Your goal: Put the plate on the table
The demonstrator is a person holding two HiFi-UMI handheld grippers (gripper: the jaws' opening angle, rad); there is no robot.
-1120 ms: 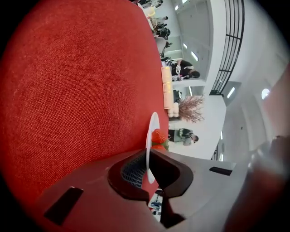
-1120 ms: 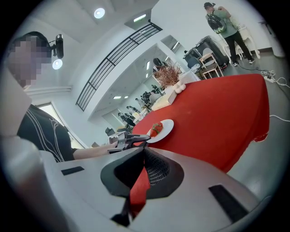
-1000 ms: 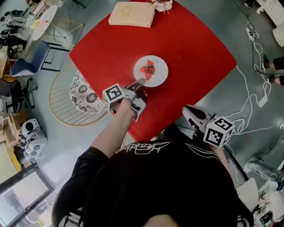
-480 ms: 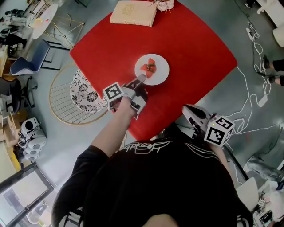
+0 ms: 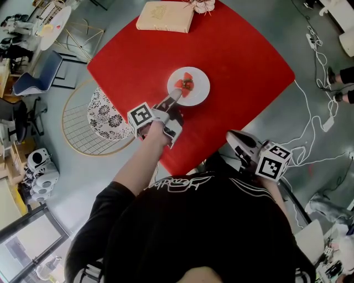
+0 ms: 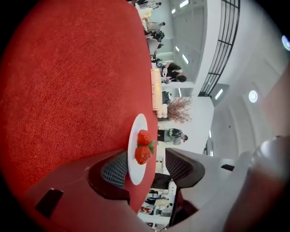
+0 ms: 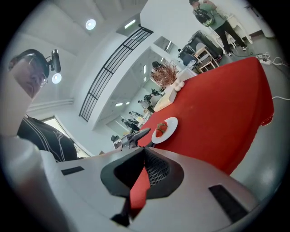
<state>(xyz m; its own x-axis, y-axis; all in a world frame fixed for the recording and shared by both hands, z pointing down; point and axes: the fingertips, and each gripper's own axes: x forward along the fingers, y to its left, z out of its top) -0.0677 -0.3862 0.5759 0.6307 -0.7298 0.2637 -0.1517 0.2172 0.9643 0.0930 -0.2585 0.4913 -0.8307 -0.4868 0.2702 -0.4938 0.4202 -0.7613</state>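
The plate (image 5: 200, 89) lay flat on the red table (image 5: 238, 61), a little to the near-left of its middle, with two strawberries (image 5: 184, 84) on it. The left gripper (image 5: 172, 100) reached in from the near-left, pointing slightly downward, its tips at the plate's near rim. In the left gripper view its jaws stood wide, having just been opening. The plate's near edge and one strawberry showed in the gap between them. The rim lay close over the pad on the table side, though whether it touched could not be told, and the other pad stood clear of the plate, so there was no grip on it. The right gripper (image 5: 237, 138) hung off the table's near edge, just beside the person (image 5: 204, 232) and well apart from the plate. In the right gripper view its jaws were drawn together at the tips, with only a thin wedge of red table showing behind them and nothing between them. A cream book (image 5: 165, 16) lay at the table's far edge, near some white flowers (image 5: 202, 5), both well apart from the plate. On the grey floor (image 5: 55, 182) left of the table a black-and-white patterned cushion (image 5: 104, 115) lay on a round wire frame (image 5: 77, 130), close to the table's corner. White cables (image 5: 315, 132) trailed over the floor to the right
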